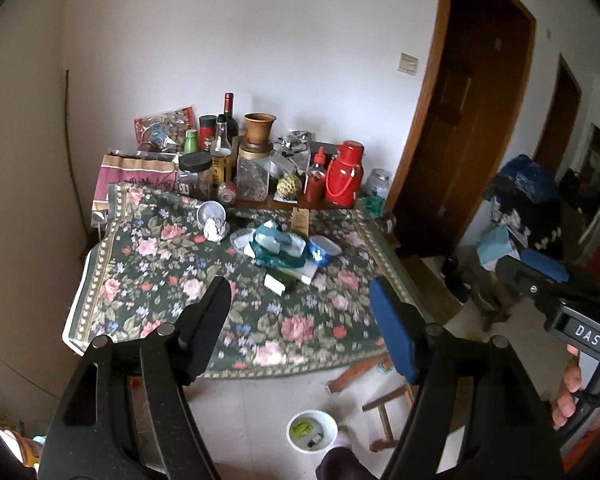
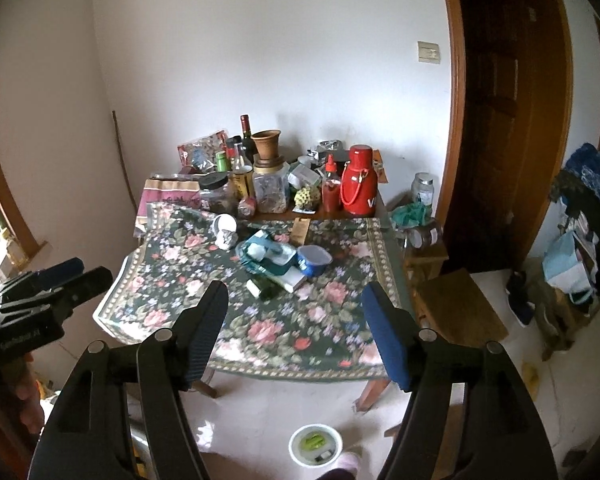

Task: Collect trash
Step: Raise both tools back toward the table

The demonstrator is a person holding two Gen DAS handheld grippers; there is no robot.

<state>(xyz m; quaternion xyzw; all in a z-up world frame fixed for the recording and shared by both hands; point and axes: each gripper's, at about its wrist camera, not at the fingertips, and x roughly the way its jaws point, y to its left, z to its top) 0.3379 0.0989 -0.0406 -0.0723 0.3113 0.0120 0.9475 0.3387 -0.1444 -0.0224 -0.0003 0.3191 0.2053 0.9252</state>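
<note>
Holding both grippers empty, jaws wide: left gripper (image 1: 300,300), right gripper (image 2: 296,300), above my floral-clothed desk (image 1: 148,304). Crumpled white paper wad (image 1: 215,229) and teal plastic wrappers (image 1: 274,242) lie mid-desk; white round bin (image 1: 312,432) waits on the floor below for drops.

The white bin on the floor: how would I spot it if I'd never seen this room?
Find the table with the floral cloth. On the pale tiled floor in front of its near edge stands a small round white bin. It is the only open container down there, with green scraps and a small dark item inside.
</note>
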